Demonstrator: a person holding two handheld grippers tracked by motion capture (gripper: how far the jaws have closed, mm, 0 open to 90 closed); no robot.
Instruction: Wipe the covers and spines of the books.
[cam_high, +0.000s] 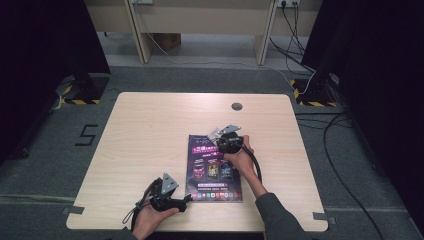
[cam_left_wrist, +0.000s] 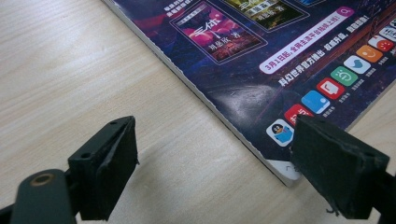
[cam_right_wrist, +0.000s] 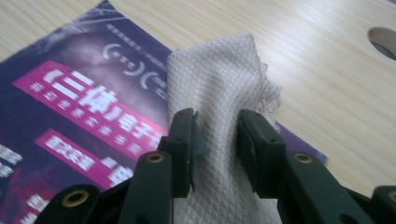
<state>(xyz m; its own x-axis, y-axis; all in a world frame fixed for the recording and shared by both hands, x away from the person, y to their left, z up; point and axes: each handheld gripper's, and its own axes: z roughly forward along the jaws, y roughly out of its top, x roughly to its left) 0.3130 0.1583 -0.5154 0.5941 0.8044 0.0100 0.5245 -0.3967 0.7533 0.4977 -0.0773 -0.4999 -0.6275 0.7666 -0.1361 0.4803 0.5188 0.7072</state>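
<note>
A: High view?
B: I see the magazine (cam_high: 215, 169) lying lower centre on the table (cam_high: 150, 130); right gripper (cam_high: 220, 137) sits at its top edge, left gripper (cam_high: 186, 201) at its lower-left corner.

A: Left gripper view?
B: Jaws spread, straddling the magazine's (cam_left_wrist: 261, 60) corner.

A: Right gripper view?
B: Jaws pinching a beige cloth (cam_right_wrist: 219, 93), centre frame, over the magazine (cam_right_wrist: 70, 121).

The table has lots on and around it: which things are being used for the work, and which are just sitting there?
In use:
- cloth, pinched in the right claw
- magazine, which the cloth rests on
- left claw, open at the magazine's near corner

Just there:
- round hole in the table
- cables on the floor
- floor marking "5"
</note>
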